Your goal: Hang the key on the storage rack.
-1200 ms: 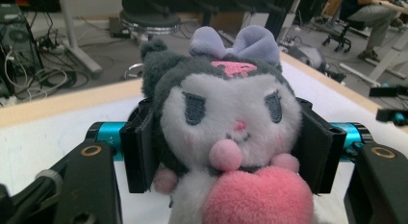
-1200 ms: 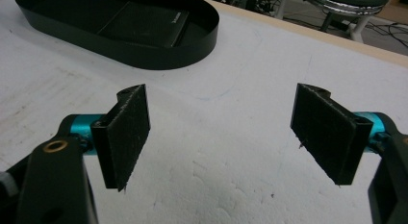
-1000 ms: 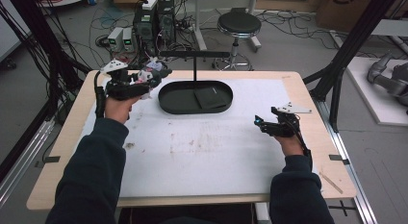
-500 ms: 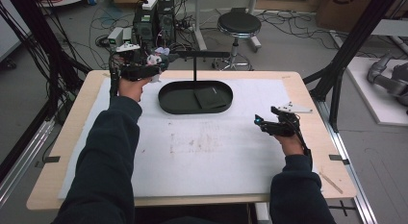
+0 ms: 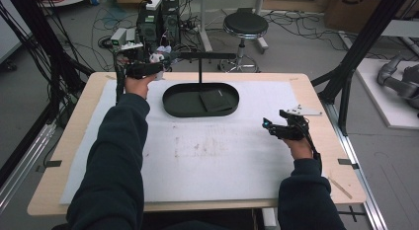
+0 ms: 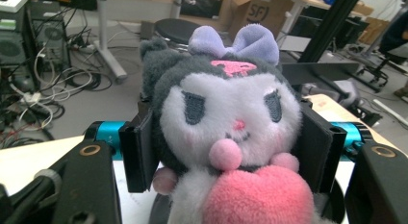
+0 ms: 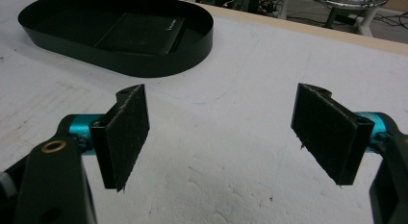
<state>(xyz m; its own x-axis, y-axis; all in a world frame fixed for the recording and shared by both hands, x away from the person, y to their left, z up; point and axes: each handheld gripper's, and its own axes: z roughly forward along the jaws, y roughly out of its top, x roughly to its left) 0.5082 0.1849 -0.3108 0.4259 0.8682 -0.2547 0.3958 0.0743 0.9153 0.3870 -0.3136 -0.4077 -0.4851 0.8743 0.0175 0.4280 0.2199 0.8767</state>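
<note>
Lowest in the high view's right half, the right gripper [image 5: 276, 127] rests over the white foam table cover [image 5: 217, 161], its jaws spread wide with nothing between them, as the right gripper view confirms. Higher, at centre, sits the black oval tray [image 5: 173, 104] with a thin upright post and a crossbar rising from it. At the upper left, the left gripper [image 5: 163, 59] hangs beside the crossbar's left end, clenched on a small grey-and-white plush toy with a lilac bow and a pink heart [image 6: 223, 123]; both pads press into its cheeks. The likely job is hanging it on the bar: keep the squeeze steady, approach level, and let go only once the toy is caught.
</note>
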